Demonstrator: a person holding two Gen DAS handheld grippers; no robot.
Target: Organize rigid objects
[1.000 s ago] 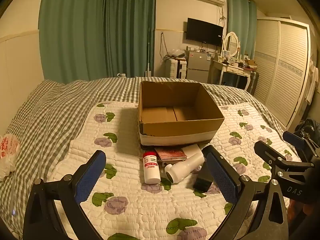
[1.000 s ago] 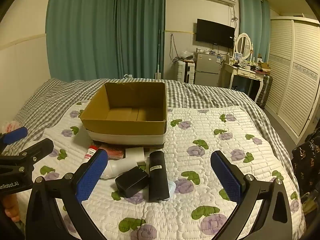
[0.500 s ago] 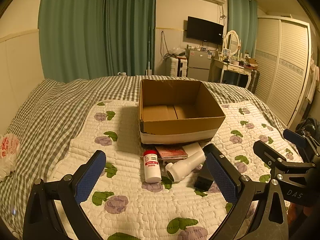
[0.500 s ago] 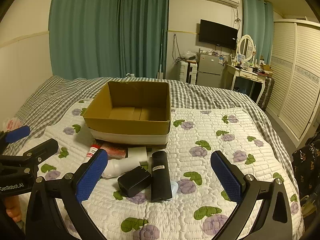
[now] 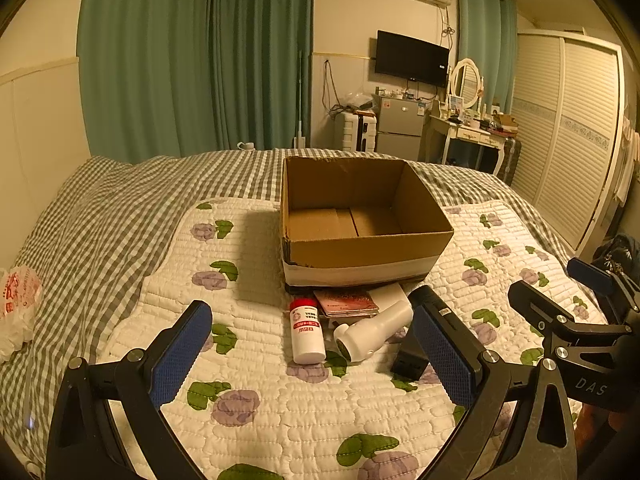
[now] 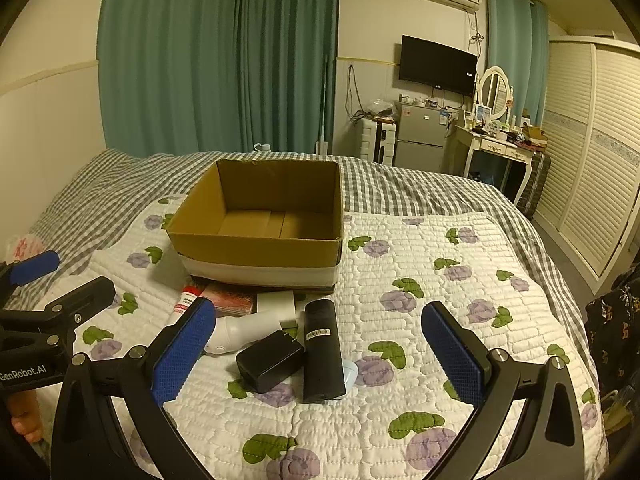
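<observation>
An open, empty cardboard box (image 5: pixel 360 236) (image 6: pixel 260 248) sits on the quilted bed. In front of it lie a white bottle with a red cap (image 5: pixel 307 334) (image 6: pixel 188 300), a white bottle on its side (image 5: pixel 372 332) (image 6: pixel 244 330), a red flat packet (image 5: pixel 346 302) (image 6: pixel 232 300), a white box (image 6: pixel 276 304), a black charger (image 6: pixel 270 360) (image 5: pixel 410 358) and a black cylinder (image 6: pixel 322 350). My left gripper (image 5: pixel 310 360) is open and empty, hovering short of the red-capped bottle. My right gripper (image 6: pixel 316 356) is open and empty, hovering short of the charger and cylinder.
A flowered white quilt (image 6: pixel 420 320) covers a checked bedspread (image 5: pixel 100 216). A plastic bag (image 5: pixel 18 304) lies at the far left. A small white round thing (image 6: pixel 351 372) peeks from behind the cylinder. A wardrobe (image 6: pixel 592 152) and dressing table (image 6: pixel 496 144) stand beyond the bed.
Both grippers have drifted slightly; the box and objects look a little nearer and more centred. Nothing on the bed has moved. Both grippers stay open.
</observation>
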